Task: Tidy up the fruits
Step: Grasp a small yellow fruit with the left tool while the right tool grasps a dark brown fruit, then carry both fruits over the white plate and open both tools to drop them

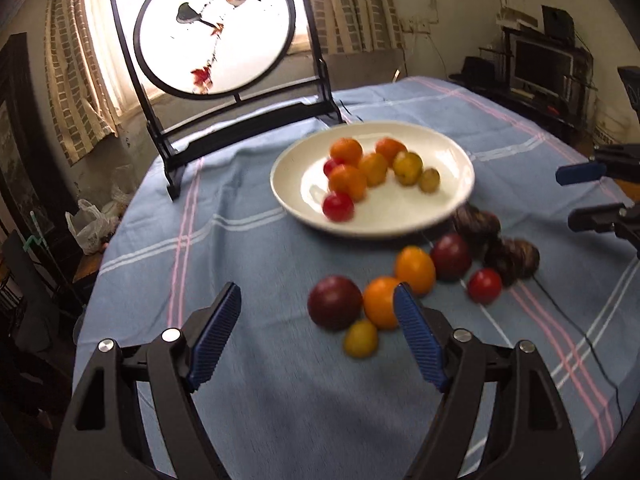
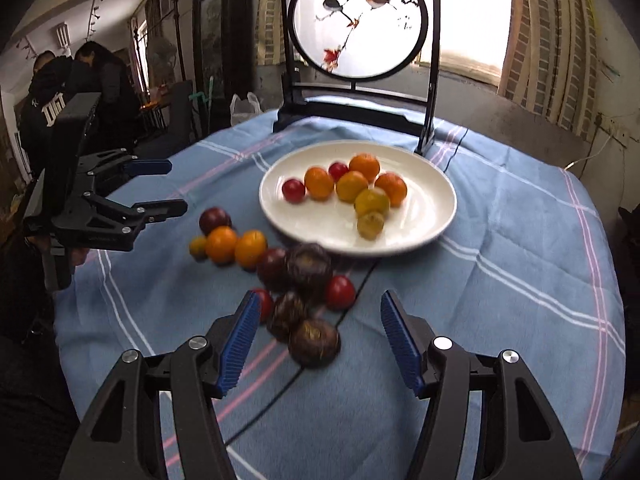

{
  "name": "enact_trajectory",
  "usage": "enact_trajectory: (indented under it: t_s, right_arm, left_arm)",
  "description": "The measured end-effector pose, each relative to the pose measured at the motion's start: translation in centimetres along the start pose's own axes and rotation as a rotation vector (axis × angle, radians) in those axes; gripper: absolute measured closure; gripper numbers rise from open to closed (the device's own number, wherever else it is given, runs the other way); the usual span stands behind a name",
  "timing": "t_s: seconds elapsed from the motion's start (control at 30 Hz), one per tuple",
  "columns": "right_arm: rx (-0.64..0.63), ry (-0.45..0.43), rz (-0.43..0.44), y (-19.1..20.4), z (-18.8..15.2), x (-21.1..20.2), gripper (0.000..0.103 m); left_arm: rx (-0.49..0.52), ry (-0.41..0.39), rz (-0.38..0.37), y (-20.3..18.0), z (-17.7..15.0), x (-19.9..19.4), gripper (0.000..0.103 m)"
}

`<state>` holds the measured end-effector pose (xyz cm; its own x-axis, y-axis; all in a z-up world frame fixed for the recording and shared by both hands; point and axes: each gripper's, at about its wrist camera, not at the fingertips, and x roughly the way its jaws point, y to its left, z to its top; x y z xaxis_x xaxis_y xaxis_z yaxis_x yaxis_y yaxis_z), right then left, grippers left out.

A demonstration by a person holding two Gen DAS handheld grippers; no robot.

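Note:
A white plate (image 1: pixel 288 200) (image 2: pixel 440 216) on the blue checked cloth holds several oranges, yellow fruits and small red ones. In front of it lie loose fruits: a dark plum (image 1: pixel 334 302), two oranges (image 1: pixel 414 268) (image 2: pixel 221 243), a small yellow fruit (image 1: pixel 360 338), a red tomato (image 1: pixel 484 285) and brown wrinkled fruits (image 1: pixel 512 258) (image 2: pixel 314 342). My left gripper (image 1: pixel 318 288) (image 2: pixel 176 186) is open above the cloth, just short of the plum, holding nothing. My right gripper (image 2: pixel 320 296) (image 1: pixel 576 194) is open too, with the brown fruits just beyond its fingertips, untouched.
A round painted screen on a black stand (image 1: pixel 216 28) (image 2: pixel 358 20) rises behind the plate. A thin black cable (image 2: pixel 280 392) crosses the cloth near the right gripper. Two people (image 2: pixel 80 80) stand at the far left. A white plastic bag (image 1: pixel 90 224) sits beyond the table's edge.

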<state>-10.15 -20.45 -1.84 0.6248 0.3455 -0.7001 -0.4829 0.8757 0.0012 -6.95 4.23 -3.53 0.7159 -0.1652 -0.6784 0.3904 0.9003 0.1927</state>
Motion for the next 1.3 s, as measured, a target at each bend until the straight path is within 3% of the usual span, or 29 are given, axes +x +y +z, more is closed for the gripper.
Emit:
enact_trajectory:
  t_s: [0.07, 0.17, 0.4, 0.57, 0.63, 0.93, 0.97, 1.0, 1.03, 1.3]
  right_arm:
    - [0.014, 0.031, 0.006, 0.2, -1.3, 0.3, 0.04]
    - [0.036, 0.053, 0.027, 0.3, -2.3, 0.6, 0.04]
    - [0.029, 0.078, 0.048, 1.1, -2.5, 1.7, 0.04]
    - [0.014, 0.115, 0.043, 1.3, -2.6, 3.2, 0.04]
    - [0.008, 0.126, 0.037, 1.3, -2.6, 3.7, 0.04]
    - [-0.035, 0.173, 0.017, 0.8, -1.9, 6.2, 0.041]
    - [-0.039, 0.182, 0.021, 0.8, -1.9, 6.5, 0.043]
    - [-0.045, 0.187, 0.021, 0.8, -1.9, 6.9, 0.056]
    - [-0.049, 0.188, 0.018, 0.8, -1.9, 7.0, 0.061]
    - [-0.038, 0.14, 0.007, 0.3, -2.1, 4.5, 0.062]
  left_arm:
    - [0.015, 0.031, -0.02, -0.5, -1.5, 0.5, 0.028]
    - [0.026, 0.075, -0.047, -1.2, -2.5, 1.6, 0.04]
    - [0.007, 0.14, -0.085, -1.8, -2.0, 4.3, 0.059]
    - [0.01, 0.13, -0.094, -1.9, -1.2, 4.9, 0.062]
    - [0.007, 0.132, -0.106, -1.9, -1.0, 4.8, 0.079]
    - [-0.023, 0.099, -0.156, -1.3, -1.1, 2.5, 0.08]
    - [-0.023, 0.095, -0.157, -1.4, -1.0, 2.3, 0.08]
    - [-0.023, 0.09, -0.156, -1.4, -0.9, 2.0, 0.08]
    - [-0.022, 0.087, -0.154, -1.5, -0.9, 1.8, 0.08]
    - [-0.023, 0.049, -0.158, -2.0, 0.1, 0.8, 0.079]
